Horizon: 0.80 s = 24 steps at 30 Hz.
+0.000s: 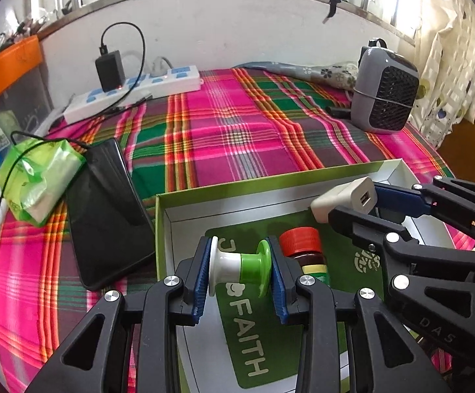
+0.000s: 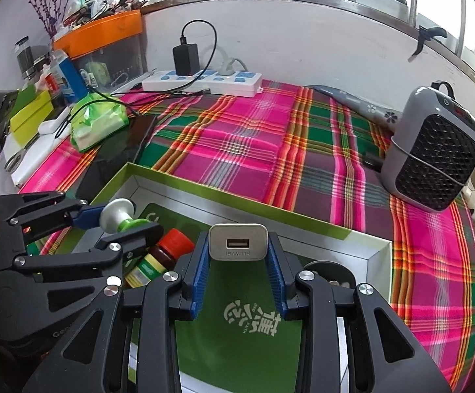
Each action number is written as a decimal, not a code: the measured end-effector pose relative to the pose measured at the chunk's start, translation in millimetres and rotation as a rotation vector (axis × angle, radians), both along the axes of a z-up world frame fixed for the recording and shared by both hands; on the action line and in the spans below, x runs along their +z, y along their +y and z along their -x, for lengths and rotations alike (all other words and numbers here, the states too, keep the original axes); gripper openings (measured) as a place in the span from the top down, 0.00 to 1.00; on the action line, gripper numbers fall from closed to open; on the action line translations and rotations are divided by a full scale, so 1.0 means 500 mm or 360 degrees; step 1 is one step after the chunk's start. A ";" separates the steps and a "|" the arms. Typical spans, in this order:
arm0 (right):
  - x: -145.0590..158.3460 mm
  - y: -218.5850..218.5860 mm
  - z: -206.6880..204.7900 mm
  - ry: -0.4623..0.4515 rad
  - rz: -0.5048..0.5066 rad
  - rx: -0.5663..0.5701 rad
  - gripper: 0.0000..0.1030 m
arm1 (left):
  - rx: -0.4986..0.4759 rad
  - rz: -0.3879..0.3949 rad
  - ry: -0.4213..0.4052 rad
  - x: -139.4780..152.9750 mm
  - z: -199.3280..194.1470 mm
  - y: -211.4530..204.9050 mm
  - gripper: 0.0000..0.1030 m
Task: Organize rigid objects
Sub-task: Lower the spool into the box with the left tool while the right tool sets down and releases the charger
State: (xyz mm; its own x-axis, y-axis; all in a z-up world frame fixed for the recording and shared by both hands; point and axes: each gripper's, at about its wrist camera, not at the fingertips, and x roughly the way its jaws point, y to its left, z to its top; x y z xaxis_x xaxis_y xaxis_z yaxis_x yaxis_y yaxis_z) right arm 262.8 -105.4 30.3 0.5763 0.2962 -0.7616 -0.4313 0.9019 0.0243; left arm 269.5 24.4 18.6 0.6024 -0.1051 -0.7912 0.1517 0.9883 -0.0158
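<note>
Two loaded grippers over box (image 2: 352,232)

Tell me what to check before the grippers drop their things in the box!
1. Left gripper shut on the white and green spool: ok.
2. Right gripper shut on the white charger: ok.
3. Both items over the green box: ok.
4. Spool not coming down on the red-capped bottle beside it: cannot tell.
5. Bare floor under the charger: ok.
</note>
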 end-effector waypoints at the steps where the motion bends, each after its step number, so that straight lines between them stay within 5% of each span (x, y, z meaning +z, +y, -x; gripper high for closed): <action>1: 0.000 0.001 0.000 0.0002 -0.0001 0.0002 0.66 | 0.0000 -0.0015 -0.0002 -0.001 0.000 -0.001 0.69; 24: -0.014 -0.001 -0.009 0.0074 -0.0035 -0.0012 0.66 | -0.0017 0.0002 0.0011 -0.002 -0.004 -0.002 0.69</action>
State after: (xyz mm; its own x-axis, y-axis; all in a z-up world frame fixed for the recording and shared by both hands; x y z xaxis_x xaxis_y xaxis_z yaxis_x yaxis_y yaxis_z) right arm 267.4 -105.8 23.3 0.5428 0.3089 -0.7810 -0.4226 0.9041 0.0639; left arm 271.4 23.3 17.8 0.5957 -0.1126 -0.7953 0.1619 0.9866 -0.0183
